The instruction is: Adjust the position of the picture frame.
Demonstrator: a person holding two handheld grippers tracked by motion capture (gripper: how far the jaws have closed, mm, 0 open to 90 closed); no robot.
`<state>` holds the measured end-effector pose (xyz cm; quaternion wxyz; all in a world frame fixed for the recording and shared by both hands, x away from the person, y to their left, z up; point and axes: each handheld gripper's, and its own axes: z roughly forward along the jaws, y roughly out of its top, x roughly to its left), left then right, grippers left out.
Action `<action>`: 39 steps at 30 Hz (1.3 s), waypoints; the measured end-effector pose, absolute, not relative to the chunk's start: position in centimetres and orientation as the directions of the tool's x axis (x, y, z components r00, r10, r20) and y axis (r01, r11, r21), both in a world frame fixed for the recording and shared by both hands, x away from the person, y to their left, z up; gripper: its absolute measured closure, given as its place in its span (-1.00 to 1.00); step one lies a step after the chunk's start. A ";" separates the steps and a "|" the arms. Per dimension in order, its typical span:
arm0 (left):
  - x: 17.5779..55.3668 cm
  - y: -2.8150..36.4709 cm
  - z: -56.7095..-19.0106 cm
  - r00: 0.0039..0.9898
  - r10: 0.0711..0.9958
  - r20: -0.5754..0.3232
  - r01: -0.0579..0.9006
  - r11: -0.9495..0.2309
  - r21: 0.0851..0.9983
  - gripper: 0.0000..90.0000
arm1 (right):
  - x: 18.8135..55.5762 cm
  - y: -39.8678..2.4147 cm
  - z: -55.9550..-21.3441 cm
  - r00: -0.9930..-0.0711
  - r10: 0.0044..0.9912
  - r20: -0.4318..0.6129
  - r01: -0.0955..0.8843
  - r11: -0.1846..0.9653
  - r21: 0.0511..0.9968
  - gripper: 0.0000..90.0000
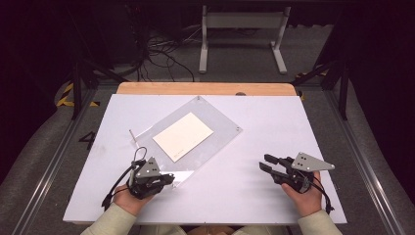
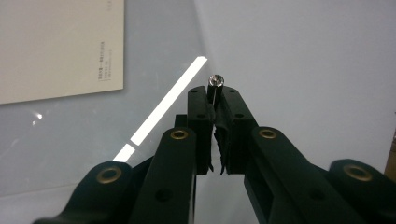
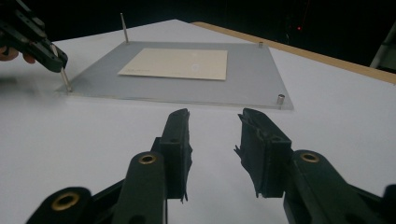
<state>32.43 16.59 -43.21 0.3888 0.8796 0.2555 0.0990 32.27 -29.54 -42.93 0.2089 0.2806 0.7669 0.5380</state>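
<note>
1. High view: nearest the camera, two sleeved forearms come in from the bottom edge over the white tabletop (image 1: 235, 196).
2. At the near left, the left gripper (image 1: 170, 178) sits at the near corner of a clear acrylic plate (image 1: 222, 128) that lies turned like a diamond on the tabletop. A cream card (image 1: 183, 136) lies flat in the plate's middle.
3. A thin metal pin (image 1: 131, 137) stands upright at the plate's left corner; small studs show at its far and right corners.
4. The right gripper (image 1: 263, 163) hovers over bare tabletop at the near right, well apart from the plate, with nothing between its jaws.
5. Left gripper view: the jaws are pressed together on a thin pin with a round shiny head (image 2: 215, 80), which pokes out past the tips. The plate and one corner of the card (image 2: 60, 46) lie beyond.
6. Right gripper view: the jaws stand parted over bare tabletop. Beyond them lies the plate (image 3: 252, 88) with the card (image 3: 180, 64) on it. At upper left, the left gripper (image 3: 60, 63) clamps the pin (image 3: 66, 79) upright at the plate's corner.
</note>
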 end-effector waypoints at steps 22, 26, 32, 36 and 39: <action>31.8 19.5 -43.3 0.780 0.623 -0.063 0.413 -0.436 0.800 0.17 | 37.5 -25.6 -40.1 -0.781 0.625 -0.002 0.323 0.407 0.855 0.60; 31.9 19.6 -43.3 0.776 0.626 -0.080 0.417 -0.414 0.809 -0.09 | 39.7 -24.2 -39.3 -0.773 0.634 0.023 0.363 0.413 0.835 0.54; 32.0 19.8 -43.1 0.777 0.623 -0.093 0.407 -0.383 0.829 -0.16 | 41.8 -23.2 -38.9 -0.759 0.650 0.038 0.391 0.409 0.824 0.41; 32.0 19.9 -43.1 0.780 0.620 -0.088 0.399 -0.384 0.833 -0.17 | 43.7 -22.4 -39.2 -0.735 0.677 0.048 0.427 0.406 0.808 0.39; 32.0 19.9 -43.1 0.779 0.620 -0.093 0.399 -0.376 0.836 -0.17 | 45.0 -22.1 -39.3 -0.721 0.690 0.064 0.450 0.396 0.801 0.39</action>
